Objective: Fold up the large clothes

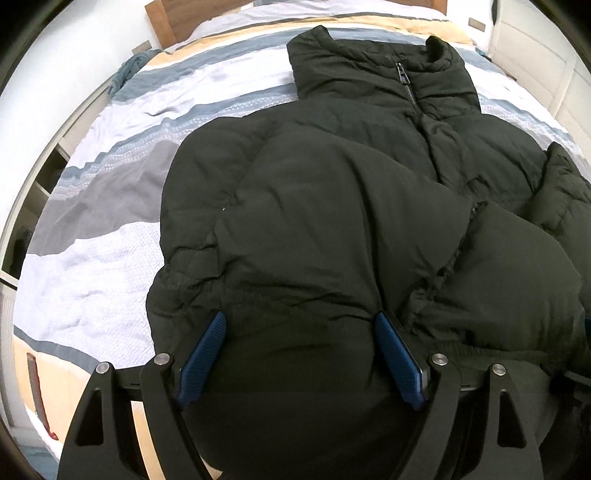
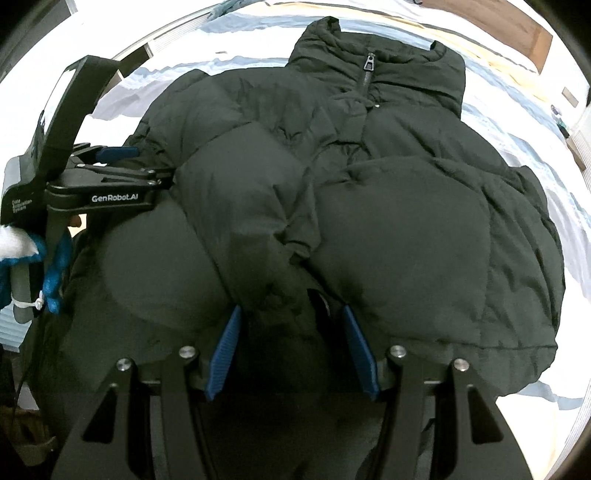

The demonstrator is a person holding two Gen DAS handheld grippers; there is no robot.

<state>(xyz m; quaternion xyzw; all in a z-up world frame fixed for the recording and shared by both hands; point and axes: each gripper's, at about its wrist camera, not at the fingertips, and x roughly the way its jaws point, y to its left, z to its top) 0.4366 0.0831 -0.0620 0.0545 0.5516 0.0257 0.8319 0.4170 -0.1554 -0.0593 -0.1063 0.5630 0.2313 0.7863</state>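
Observation:
A black puffer jacket (image 1: 332, 192) lies front up on the bed, collar and zipper pull (image 1: 402, 70) at the far end, both sleeves folded in over the chest. It also fills the right wrist view (image 2: 332, 184). My left gripper (image 1: 299, 325) has its blue pads spread wide with the jacket's near hem bulging between them. My right gripper (image 2: 291, 314) likewise has jacket fabric between its parted pads at the hem. The left gripper also shows in the right wrist view (image 2: 122, 162), at the jacket's left edge.
The bed (image 1: 110, 206) has a striped white, grey, blue and tan cover. A wooden headboard (image 1: 166, 18) stands at the far end. White cabinets (image 1: 546, 55) are at the right. A hand in a blue and white sleeve (image 2: 22, 251) holds the left gripper.

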